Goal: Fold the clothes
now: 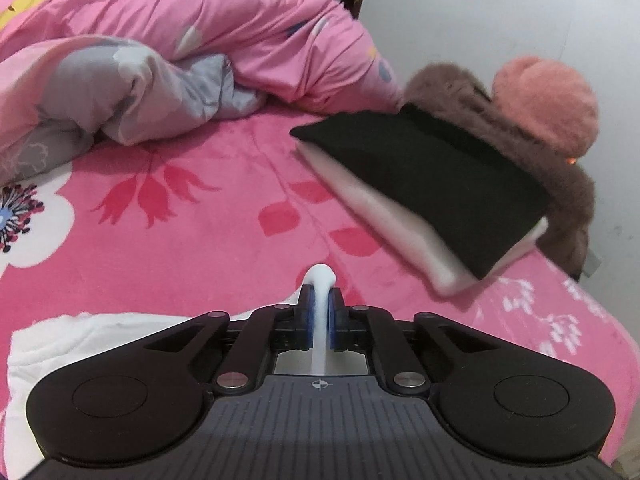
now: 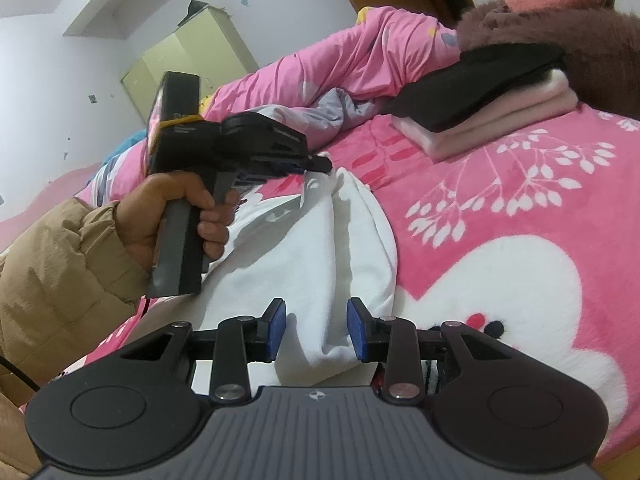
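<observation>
On my left, the left claw (image 1: 320,314) is pinched tight on a ridge of the white garment (image 2: 320,240), and a little nub of cloth pokes out past the blue pads (image 1: 307,316). In the right wrist view I can see the same claw (image 2: 320,164) at the far end of the garment, the person's hand (image 2: 176,216) wrapped around its handle and a tan padded sleeve (image 2: 60,272) behind it. I read that grip as taking hold of a corner or edge so the cloth can be lifted and drawn over for a fold.

The garment itself lies rumpled on the bed (image 1: 180,240), on the pink flowered blanket, running from the left claw toward me.

Moving right, the right claw (image 2: 316,330) stands partly open, one pad (image 2: 276,328) on each side of the near bunched end of the cloth. I can't see them pressing on it, so I judge it poised to take hold, not yet gripping.

Further right and well apart from the garment sits a stack of folded clothes (image 1: 432,184), black on top of pale pieces, leaning against a brown furry item (image 1: 568,192) and a pink plush (image 1: 548,96). A heaped pink duvet (image 1: 180,40) fills the back of the bed. Neither crowds the open blanket, so I see little to block a fold, though the creases will need smoothing.
</observation>
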Available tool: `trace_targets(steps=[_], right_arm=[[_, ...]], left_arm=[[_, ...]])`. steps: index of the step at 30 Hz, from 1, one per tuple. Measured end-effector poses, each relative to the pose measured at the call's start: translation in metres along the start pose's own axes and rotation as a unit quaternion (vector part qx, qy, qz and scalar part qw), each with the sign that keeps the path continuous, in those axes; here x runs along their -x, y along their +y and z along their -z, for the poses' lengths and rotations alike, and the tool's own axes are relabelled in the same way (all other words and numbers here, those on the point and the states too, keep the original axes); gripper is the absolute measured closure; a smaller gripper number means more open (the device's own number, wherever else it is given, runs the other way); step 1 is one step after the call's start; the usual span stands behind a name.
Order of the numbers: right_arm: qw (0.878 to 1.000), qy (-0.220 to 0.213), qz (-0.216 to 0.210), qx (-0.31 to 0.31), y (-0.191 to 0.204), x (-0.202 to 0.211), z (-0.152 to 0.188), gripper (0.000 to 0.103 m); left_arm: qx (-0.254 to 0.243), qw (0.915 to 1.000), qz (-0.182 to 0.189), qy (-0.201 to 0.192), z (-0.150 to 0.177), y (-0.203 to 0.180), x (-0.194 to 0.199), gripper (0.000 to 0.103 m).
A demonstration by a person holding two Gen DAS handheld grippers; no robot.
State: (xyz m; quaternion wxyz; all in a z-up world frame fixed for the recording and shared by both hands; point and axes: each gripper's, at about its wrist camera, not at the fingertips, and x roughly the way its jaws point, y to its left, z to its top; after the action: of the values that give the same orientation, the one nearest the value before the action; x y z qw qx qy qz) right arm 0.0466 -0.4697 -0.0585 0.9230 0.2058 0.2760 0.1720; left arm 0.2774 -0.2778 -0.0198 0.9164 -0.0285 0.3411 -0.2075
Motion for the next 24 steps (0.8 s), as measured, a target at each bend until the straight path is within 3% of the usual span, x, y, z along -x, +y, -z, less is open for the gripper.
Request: trace_targets(steps=[7, 11, 15, 21, 24], right_arm=[[1.0, 0.001, -0.003, -0.006, -0.003, 0.002, 0.002, 0.068], [1.0, 0.001, -0.006, -0.006, -0.003, 0.01, 0.006, 0.068], [1.0, 0.003, -0.004, -0.006, -0.005, 0.016, 0.009, 0.069], [1.0, -0.022, 0.009, -0.015, -0.012, 0.039, 0.004, 0.069], [0.998, -0.045, 0.022, -0.033, -0.021, 0.053, -0.001, 0.069]], left_arm=[[-0.013, 0.9995, -0.011, 0.026, 0.002, -0.007, -0.016, 0.095], [-0.031, 0.9987, -0.006, 0.039, 0.001, -0.011, -0.02, 0.083], [-0.028, 0.9986, 0.019, 0.042, 0.002, -0.01, -0.016, 0.059], [-0.022, 0.9989, 0.039, 0.012, -0.005, -0.001, 0.02, 0.043], [-0.015, 0.9991, 0.039, -0.004, -0.005, 0.011, 0.042, 0.041]])
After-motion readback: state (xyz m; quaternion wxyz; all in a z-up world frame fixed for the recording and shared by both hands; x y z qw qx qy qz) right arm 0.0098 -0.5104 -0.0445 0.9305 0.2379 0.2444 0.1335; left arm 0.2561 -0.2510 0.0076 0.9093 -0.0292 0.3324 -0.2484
